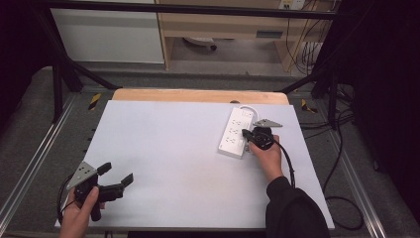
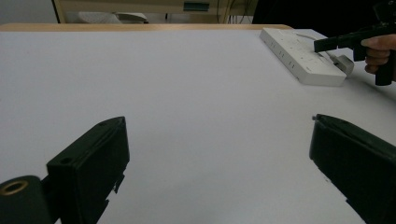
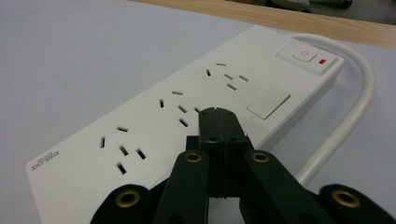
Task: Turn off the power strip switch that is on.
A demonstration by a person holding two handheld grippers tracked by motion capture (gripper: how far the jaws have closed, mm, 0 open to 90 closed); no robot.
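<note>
The left gripper point(image 1: 118, 173), nearest the person, is hovering over the white table sheet point(image 1: 163, 158) with its jaws spread wide and nothing between them. Farther off, the right gripper point(image 3: 215, 112) is sitting with its two black jaws pressed flat together, tips poised at the top face of the white rectangular plastic power strip point(image 3: 187, 116), just beside the middle socket; whether they touch it cannot be told. Beyond the jaws, the strip's rocker switch point(image 3: 307, 57) and its white cable point(image 3: 348, 116) are lying.

power strip point(image 3: 187, 116) near end cut by frame edge, brand lettering too small, cable point(image 3: 345, 116) partly hidden behind fingers
</note>
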